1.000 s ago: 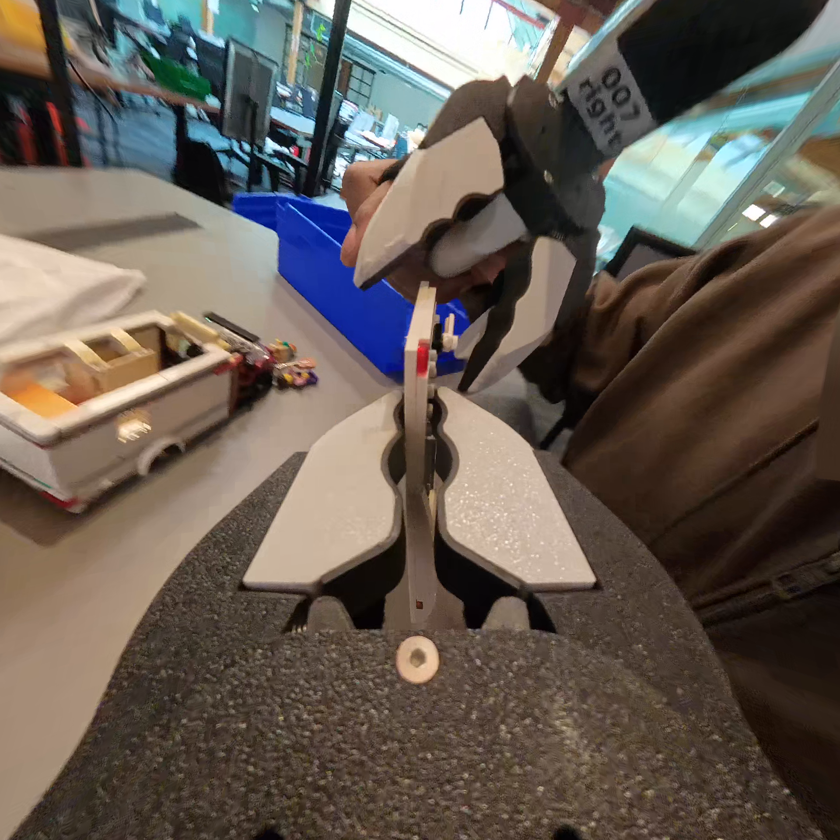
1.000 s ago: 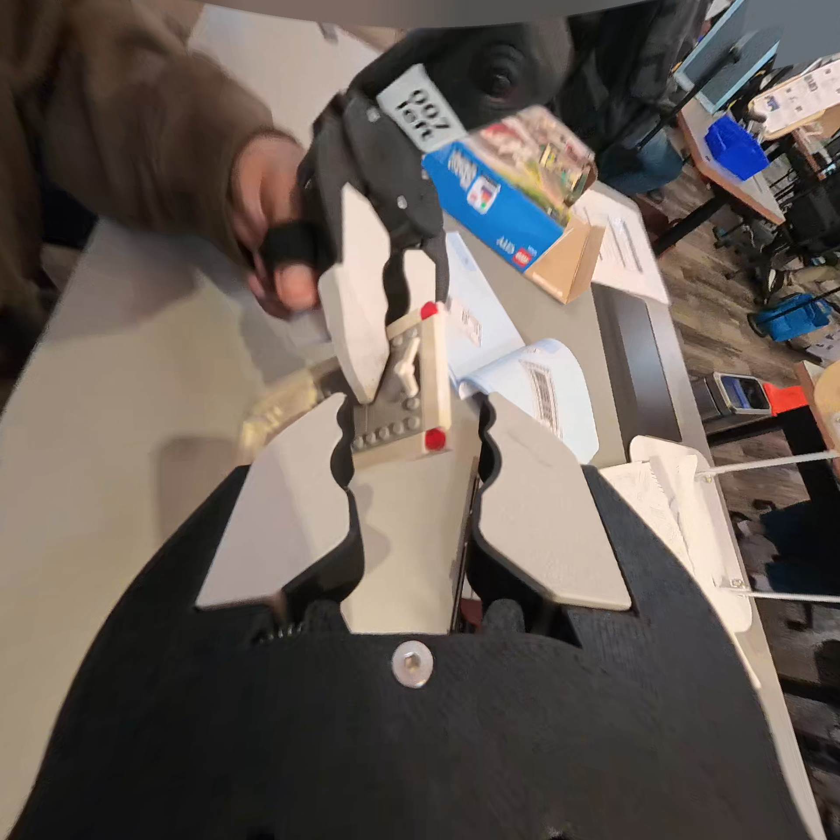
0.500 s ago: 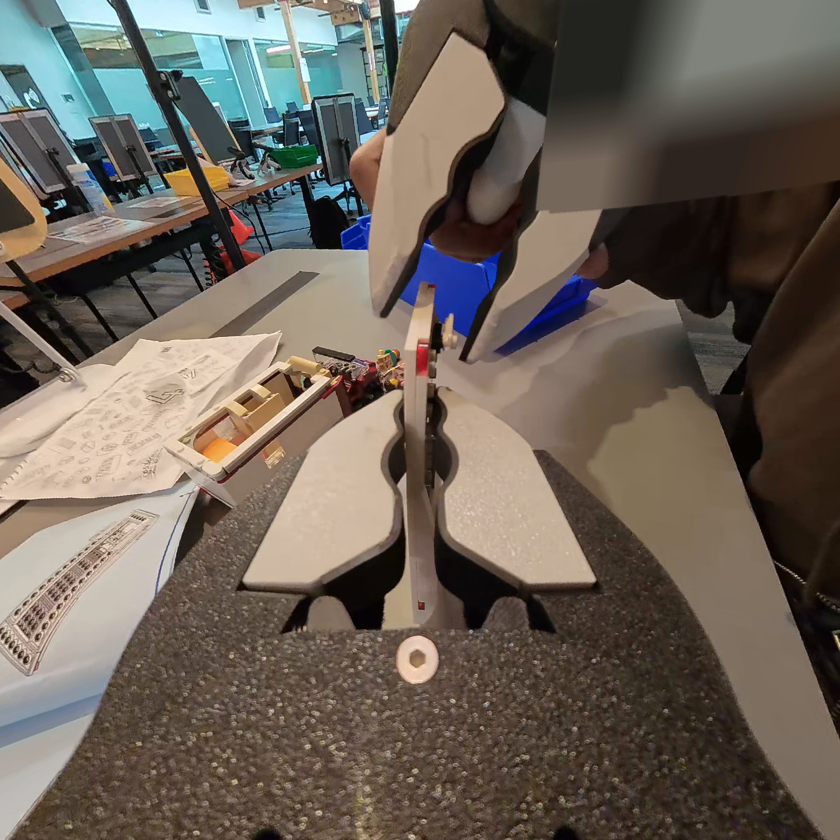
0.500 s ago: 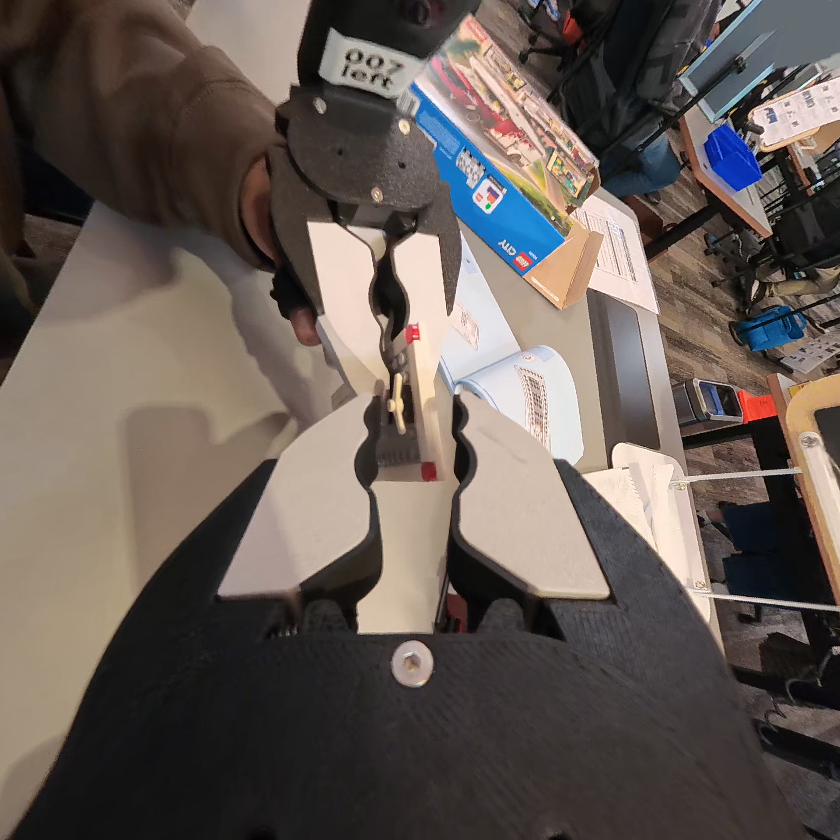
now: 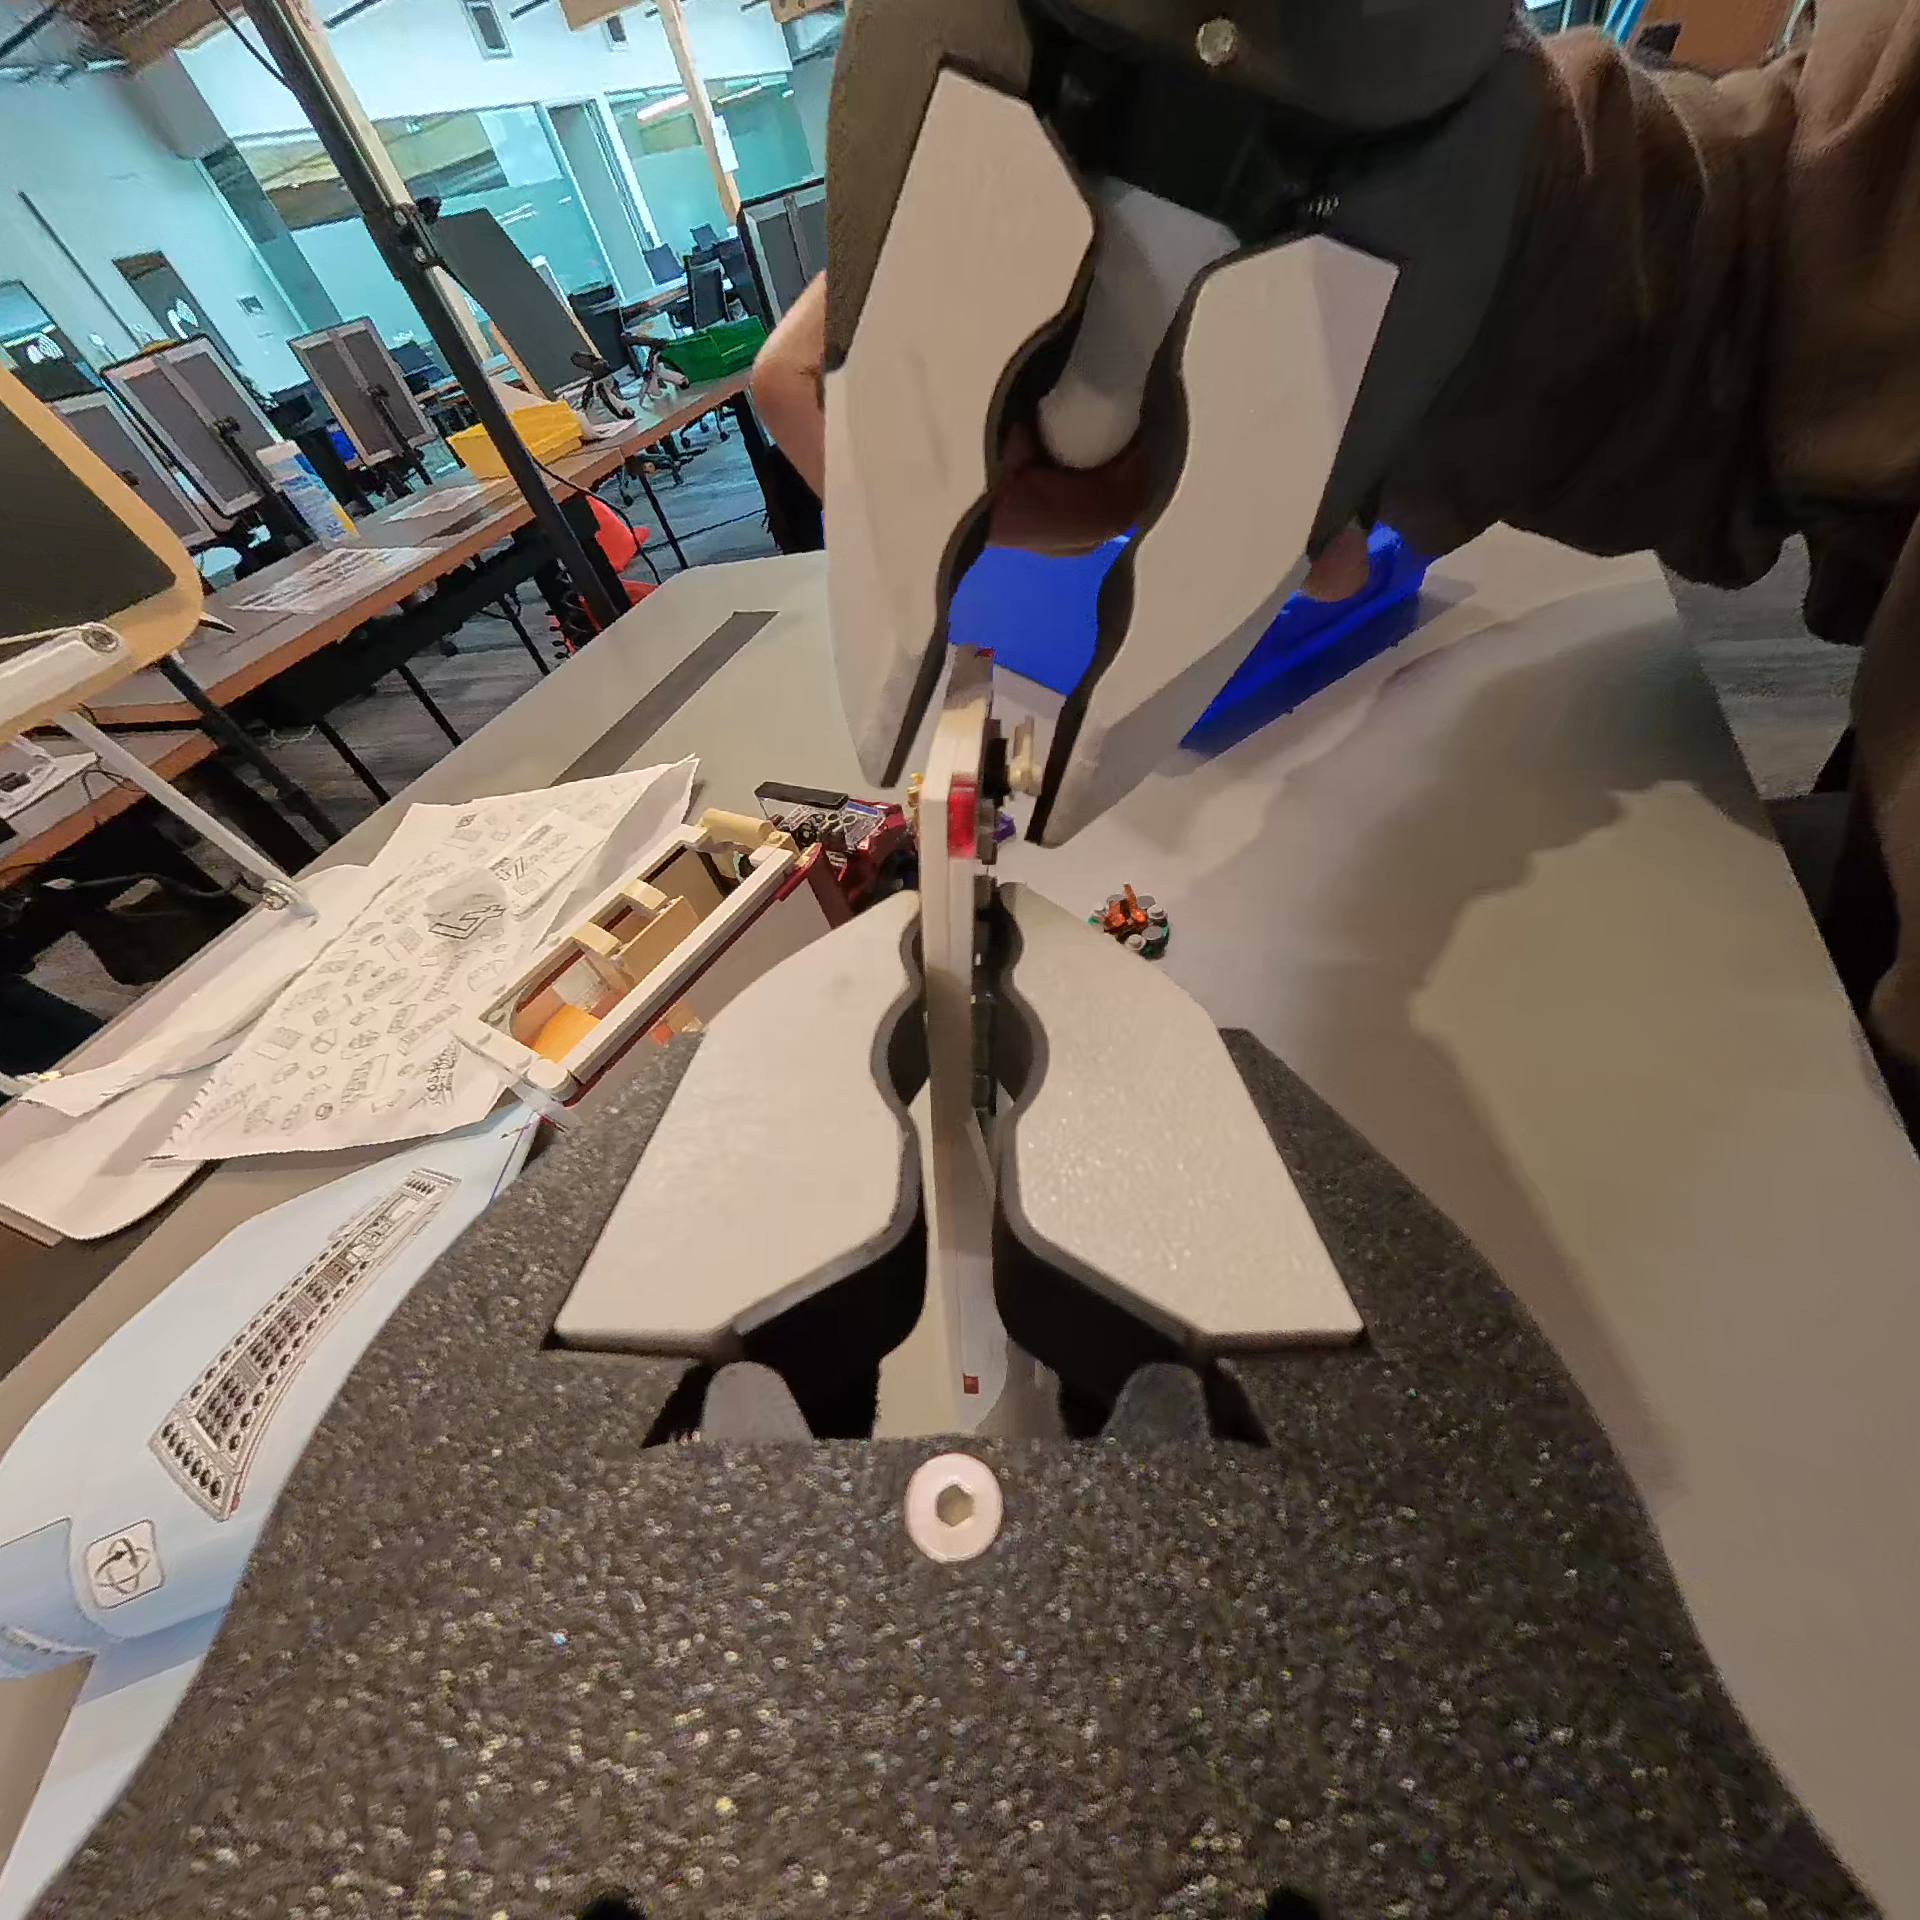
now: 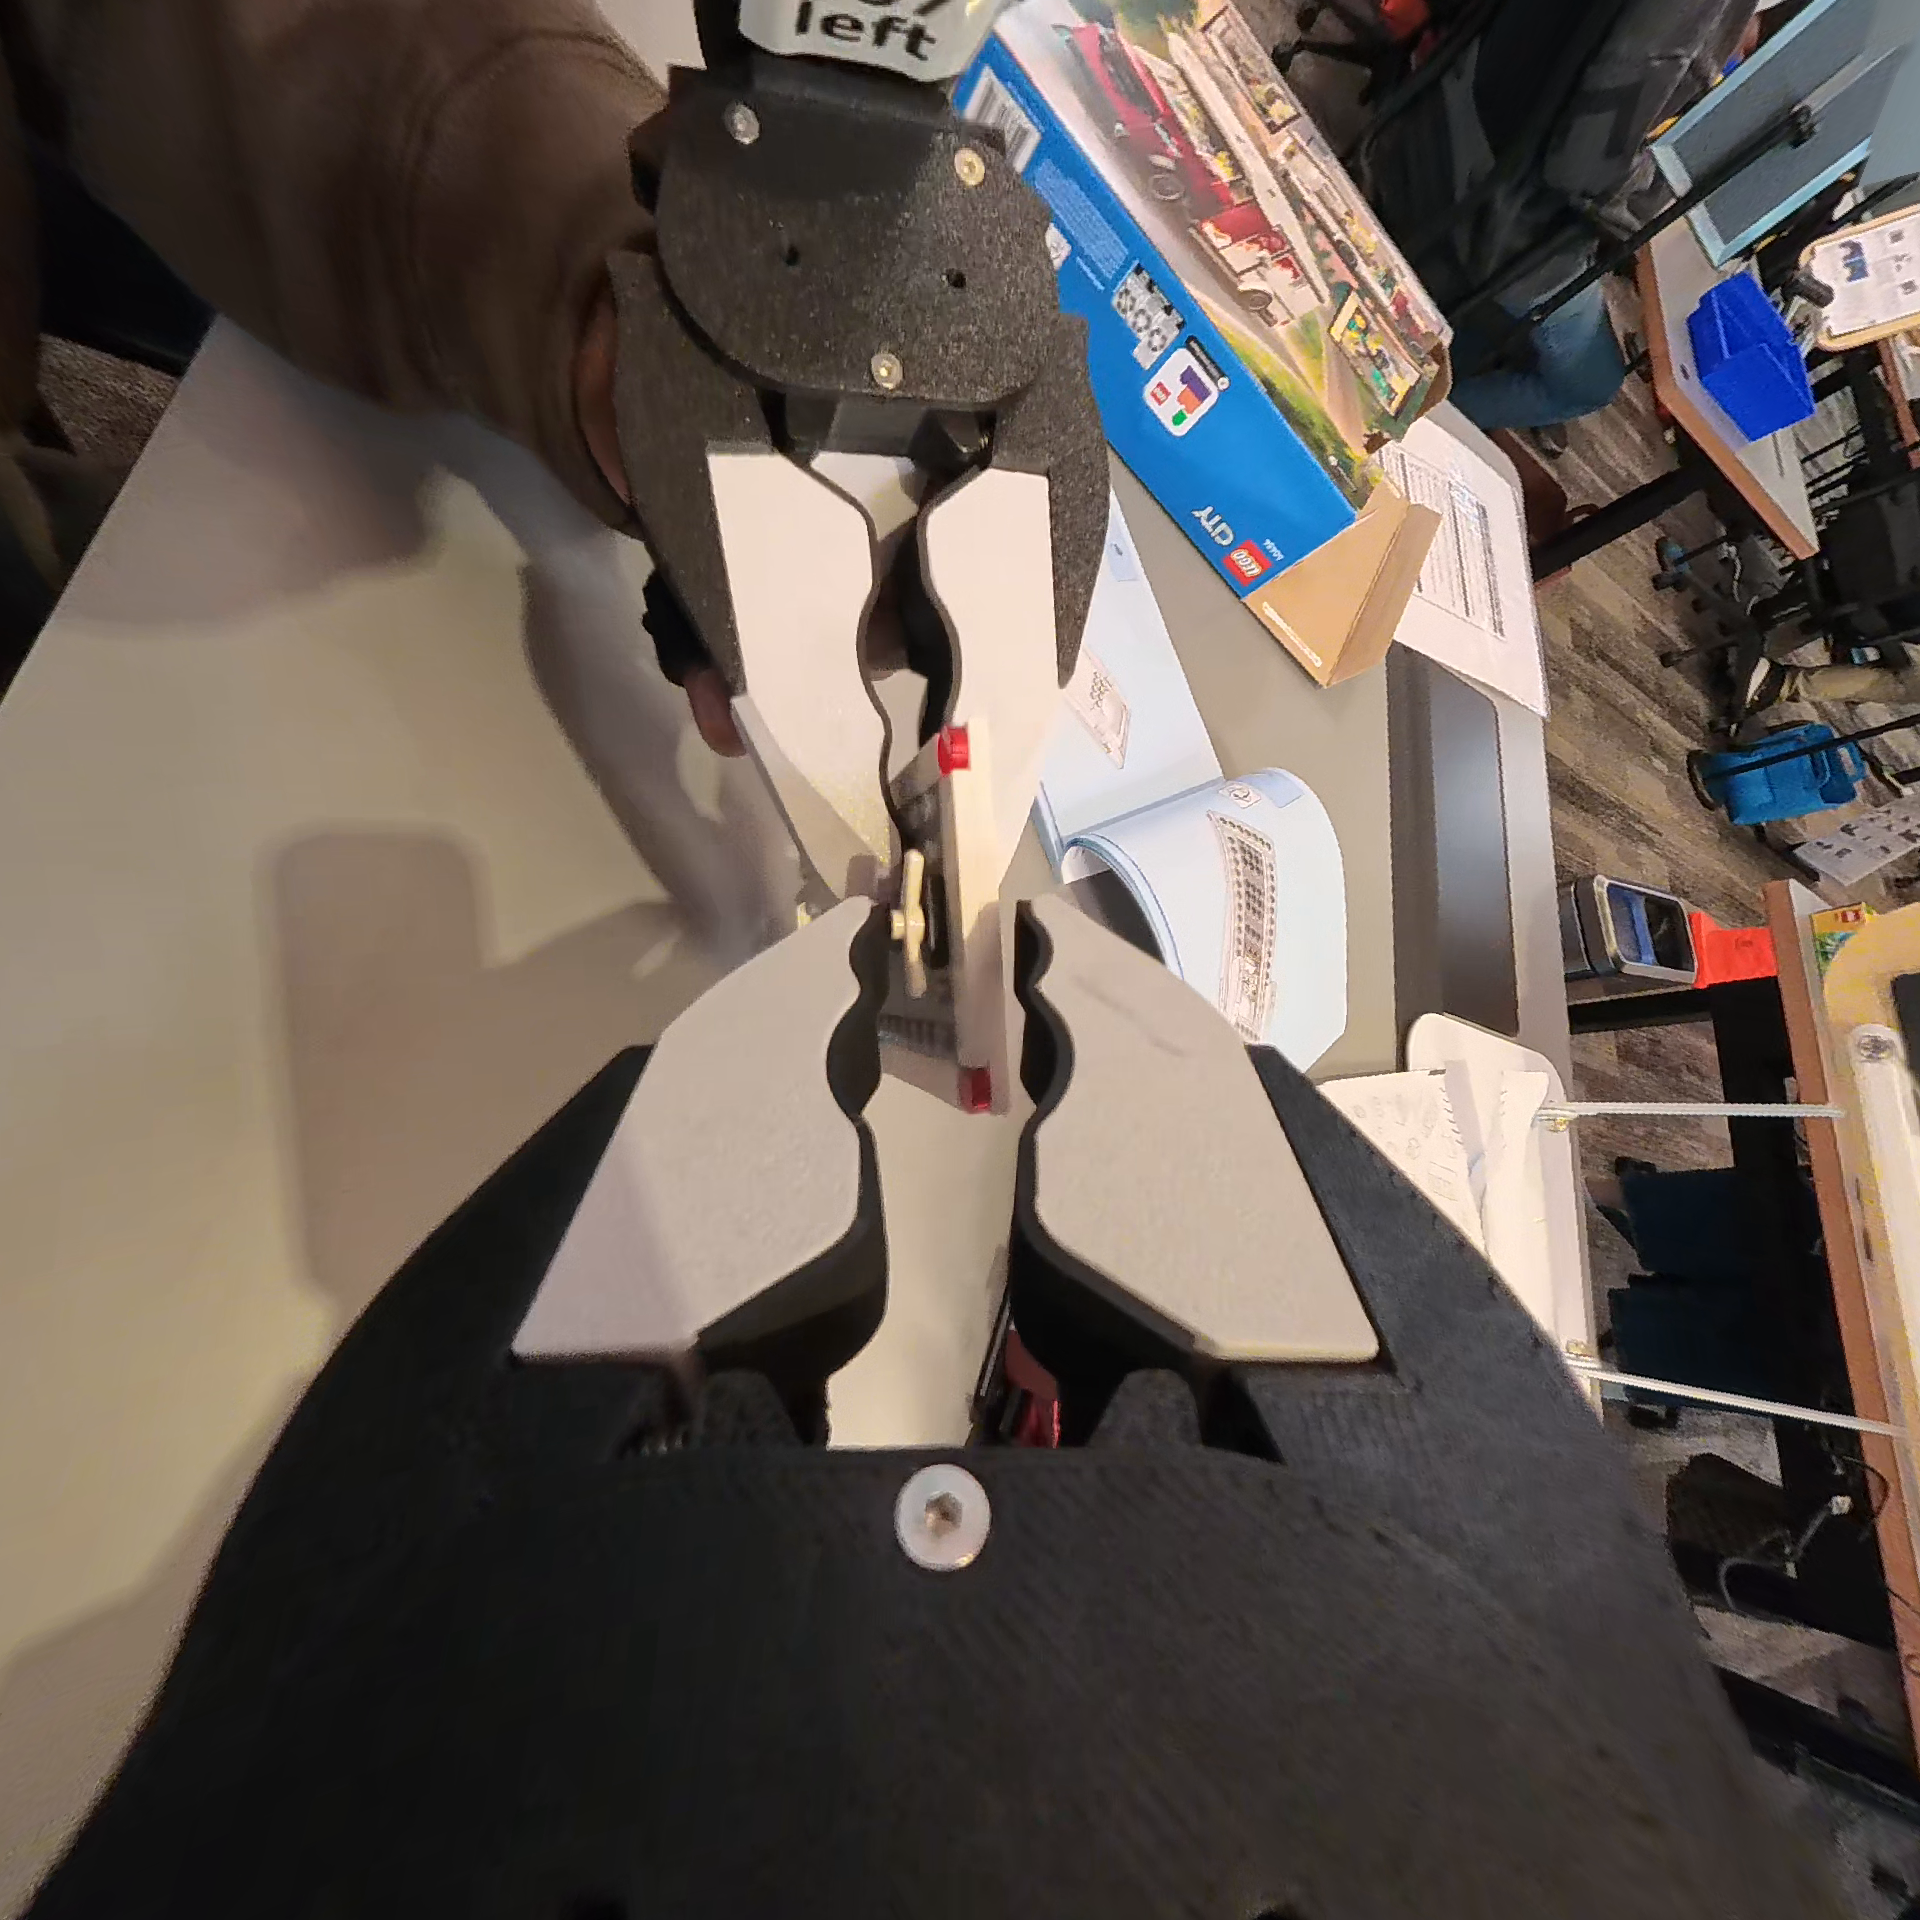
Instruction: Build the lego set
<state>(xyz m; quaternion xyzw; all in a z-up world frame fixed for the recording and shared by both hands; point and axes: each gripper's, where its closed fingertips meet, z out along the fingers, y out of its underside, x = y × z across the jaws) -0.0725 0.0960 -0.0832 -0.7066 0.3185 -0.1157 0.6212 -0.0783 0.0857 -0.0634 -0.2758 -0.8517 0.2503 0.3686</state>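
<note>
The left gripper (image 5: 961, 925) was clamped on a cream plate assembly (image 5: 951, 987) held upright, edge-on — likely to present its far end. The right gripper (image 6: 940, 914) straddled that end, jaws apart, pads not visibly pressing, above the grey table (image 5: 1455, 1039).

Smooth glossy plastic brick panel (image 5: 951, 935), matt grainy grey fingers (image 5: 758, 1122), rough speckled black foam-like gripper body (image 5: 935, 1714), shiny metal screw (image 5: 953, 1507), creased paper sheets (image 5: 343, 966), glossy cardboard box (image 6: 1195, 281), smooth matt table (image 5: 1507, 1039), soft brown cloth sleeve (image 5: 1662, 260)
</note>
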